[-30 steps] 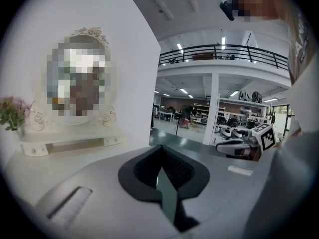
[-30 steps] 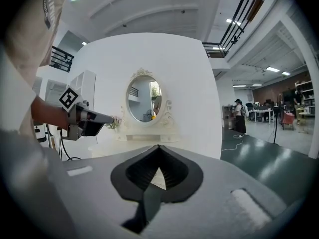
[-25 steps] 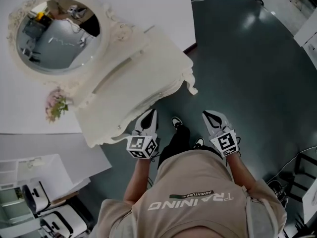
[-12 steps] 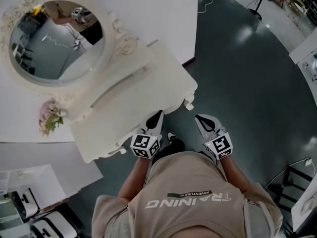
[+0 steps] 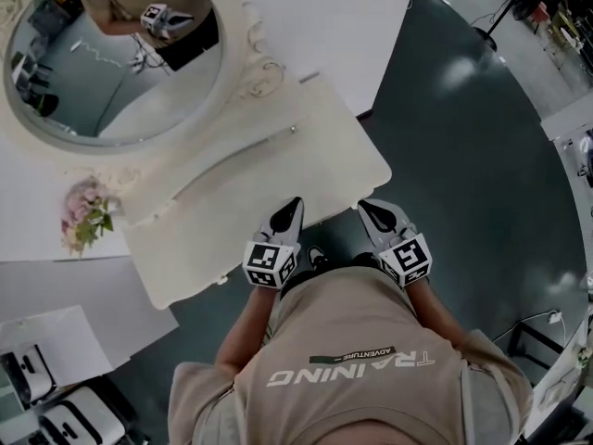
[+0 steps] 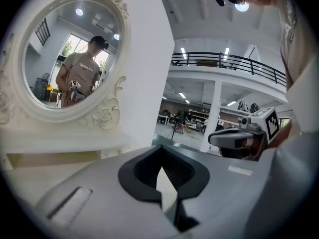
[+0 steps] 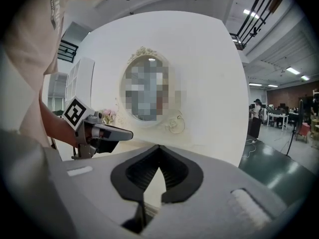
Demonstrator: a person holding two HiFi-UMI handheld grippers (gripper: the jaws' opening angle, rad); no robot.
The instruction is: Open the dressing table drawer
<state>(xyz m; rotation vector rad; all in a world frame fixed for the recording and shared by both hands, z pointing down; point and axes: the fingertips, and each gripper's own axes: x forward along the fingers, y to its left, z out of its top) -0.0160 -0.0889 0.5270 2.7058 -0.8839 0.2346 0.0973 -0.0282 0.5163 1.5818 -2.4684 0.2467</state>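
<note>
From the head view, we see the dressing table [image 5: 278,170] just ahead of us, with its oval mirror [image 5: 111,63] at the back and a small bunch of flowers [image 5: 83,216] at its left; the drawer front is hidden under the tabletop's near edge; the left gripper [image 5: 293,208] and right gripper [image 5: 369,209] point at that edge side by side, slightly apart, over the dark floor [image 5: 463,156].

In the left gripper view, the left gripper [image 6: 160,158] has its jaws pressed together on nothing; the mirror [image 6: 65,59] stands up to the left and the right gripper [image 6: 215,138] sits alongside.

In the right gripper view, the right gripper [image 7: 159,156] is likewise pressed together and empty; the left gripper [image 7: 127,133] shows beside it, below the mirror [image 7: 147,88].
</note>
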